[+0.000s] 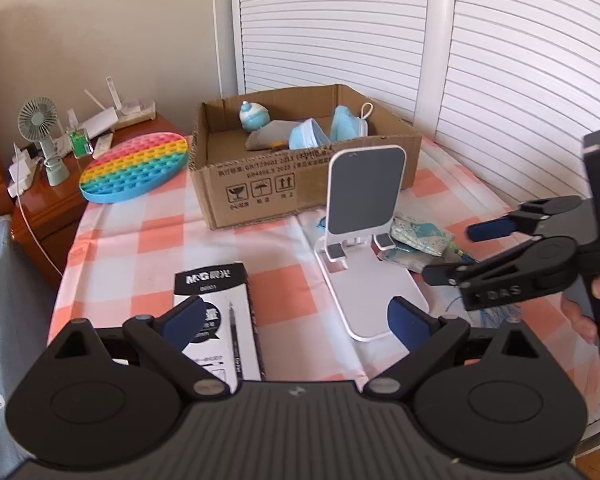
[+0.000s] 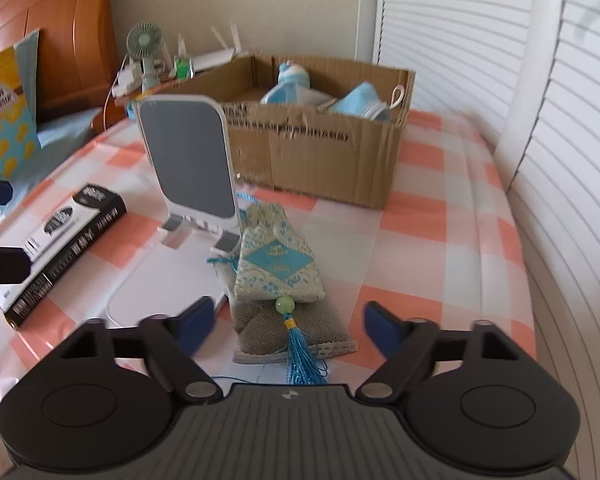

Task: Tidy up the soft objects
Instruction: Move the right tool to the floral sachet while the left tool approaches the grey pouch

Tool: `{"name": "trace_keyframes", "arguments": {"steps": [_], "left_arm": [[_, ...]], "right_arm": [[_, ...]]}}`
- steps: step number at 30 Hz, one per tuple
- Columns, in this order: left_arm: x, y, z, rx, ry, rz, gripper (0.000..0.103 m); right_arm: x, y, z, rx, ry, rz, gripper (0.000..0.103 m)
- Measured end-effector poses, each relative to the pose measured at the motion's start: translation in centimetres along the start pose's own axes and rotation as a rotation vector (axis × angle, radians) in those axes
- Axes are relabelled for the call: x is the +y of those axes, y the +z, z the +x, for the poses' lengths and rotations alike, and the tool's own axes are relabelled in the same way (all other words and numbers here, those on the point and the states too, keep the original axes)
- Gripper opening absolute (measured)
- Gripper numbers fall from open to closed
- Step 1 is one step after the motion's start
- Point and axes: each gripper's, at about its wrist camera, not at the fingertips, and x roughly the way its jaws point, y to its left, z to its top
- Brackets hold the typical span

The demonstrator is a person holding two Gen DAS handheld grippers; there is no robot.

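Directly ahead of the spread, empty right tongs, tasselled sachet, left tongs likewise spread, empty

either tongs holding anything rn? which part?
Nothing held. Left tongs and right tongs are both open; the blue-patterned fabric sachet with tassel lies ungrasped on the table.

Soft daylight brightens the checked tabletop, casting faint shadows. Fisheye distortion bows the louvered doors at the edges; the right-wrist view is slightly motion-blurred.
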Motion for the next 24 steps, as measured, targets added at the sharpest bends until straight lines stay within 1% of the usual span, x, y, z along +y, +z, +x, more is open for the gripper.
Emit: {"name": "trace_keyframes", "arguments": {"steps": [4, 6, 8, 10, 12, 13, 15, 17, 24], "left_arm": [[-0.4, -0.1, 0.4, 0.011, -0.019, 0.004, 0.097], [-0.6, -0.1, 0.5, 0.014, -0.026, 0.008, 0.097], [-0.9, -0.1, 0.5, 0.015, -0.035, 0.016, 0.097], [-1.1, -0.1, 0.7, 0.019, -0.042, 0.025, 0.097], [-1.4, -0.2, 0.8, 0.025, -0.047, 0.035, 0.097], [-1.4, -0.2, 0.8, 0.027, -0.048, 0.037, 0.097], [-1.5, -0.2, 0.8, 0.028, -0.052, 0.040, 0.097], [-1.6, -0.2, 0.7, 0.027, -0.055, 0.040, 0.097], [-1.5, -0.3, 1.1, 0.036, -0.059, 0.038, 0.097]], "right_arm": [[0.0, -0.1, 0.5, 0.011, 0.006, -0.020, 0.071], [0.1, -0.1, 0.4, 0.014, 0.012, -0.029, 0.062], [0.4, -0.2, 0.2, 0.015, 0.006, -0.046, 0.059], [0.7, -0.2, 0.0, 0.022, 0.001, -0.065, 0.059], [0.9, -0.2, -0.2, 0.014, -0.009, -0.074, 0.063], [1.0, -0.1, -0.3, 0.008, -0.005, -0.078, 0.063], [0.9, 0.2, -0.4, -0.003, 0.007, -0.071, 0.069], [0.7, 0.5, -0.5, -0.014, 0.016, -0.061, 0.071], [0.3, 2.1, 0.4, -0.032, 0.042, -0.026, 0.071]]}}
